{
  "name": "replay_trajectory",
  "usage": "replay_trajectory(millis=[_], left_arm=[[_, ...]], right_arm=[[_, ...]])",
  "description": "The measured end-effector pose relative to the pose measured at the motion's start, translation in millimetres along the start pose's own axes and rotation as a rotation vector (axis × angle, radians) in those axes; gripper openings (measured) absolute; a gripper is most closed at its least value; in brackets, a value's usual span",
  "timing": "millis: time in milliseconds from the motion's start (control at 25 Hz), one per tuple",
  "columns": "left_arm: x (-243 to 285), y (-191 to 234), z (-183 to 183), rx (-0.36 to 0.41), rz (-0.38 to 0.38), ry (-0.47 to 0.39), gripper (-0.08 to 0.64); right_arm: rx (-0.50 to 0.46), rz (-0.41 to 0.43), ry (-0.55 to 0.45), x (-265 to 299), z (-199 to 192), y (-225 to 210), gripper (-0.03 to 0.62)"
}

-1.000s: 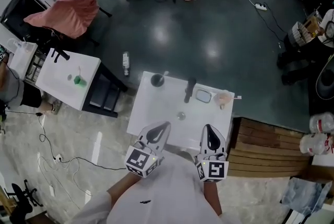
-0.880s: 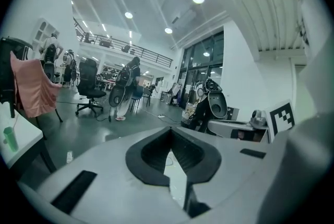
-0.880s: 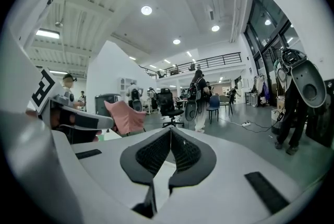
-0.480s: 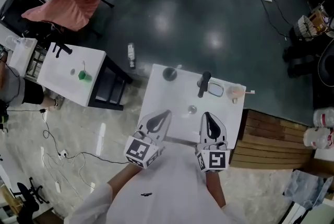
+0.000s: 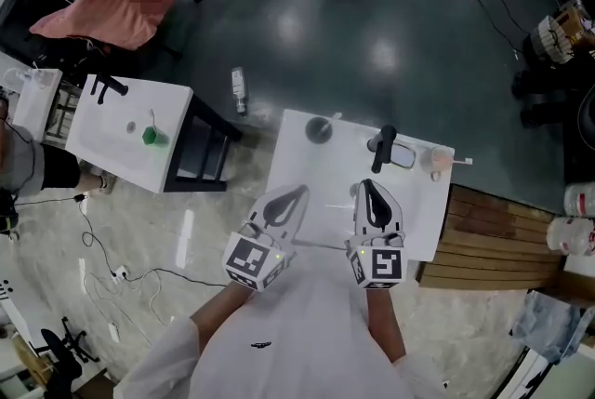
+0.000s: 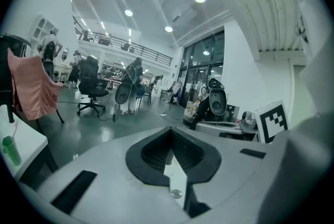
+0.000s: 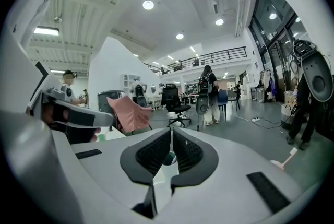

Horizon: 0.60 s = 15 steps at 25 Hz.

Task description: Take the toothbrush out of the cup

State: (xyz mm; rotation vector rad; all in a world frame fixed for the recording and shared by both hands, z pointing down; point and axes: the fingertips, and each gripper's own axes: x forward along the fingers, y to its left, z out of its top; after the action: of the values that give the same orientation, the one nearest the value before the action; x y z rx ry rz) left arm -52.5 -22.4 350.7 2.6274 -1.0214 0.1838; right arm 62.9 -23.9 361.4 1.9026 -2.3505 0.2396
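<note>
Two tools, the left gripper and the right gripper, sit over the white table's near edge, each with jaws pressed together on nothing. Two cups stand ahead: a dark cup holding the pale toothbrush, and a pinkish cup off to the right gripper's right.

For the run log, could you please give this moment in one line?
left gripper: shut, empty | right gripper: shut, empty | toothbrush: in cup, untouched
</note>
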Motion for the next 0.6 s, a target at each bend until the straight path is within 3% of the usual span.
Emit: replay_trajectory(millis=[600], left_arm=[[18.2, 47.3, -23.0, -0.057, 0.037, 0.07, 0.003]], right_arm=[[0.057, 0.067, 0.096, 76.2, -37.6, 7.0, 0.003]])
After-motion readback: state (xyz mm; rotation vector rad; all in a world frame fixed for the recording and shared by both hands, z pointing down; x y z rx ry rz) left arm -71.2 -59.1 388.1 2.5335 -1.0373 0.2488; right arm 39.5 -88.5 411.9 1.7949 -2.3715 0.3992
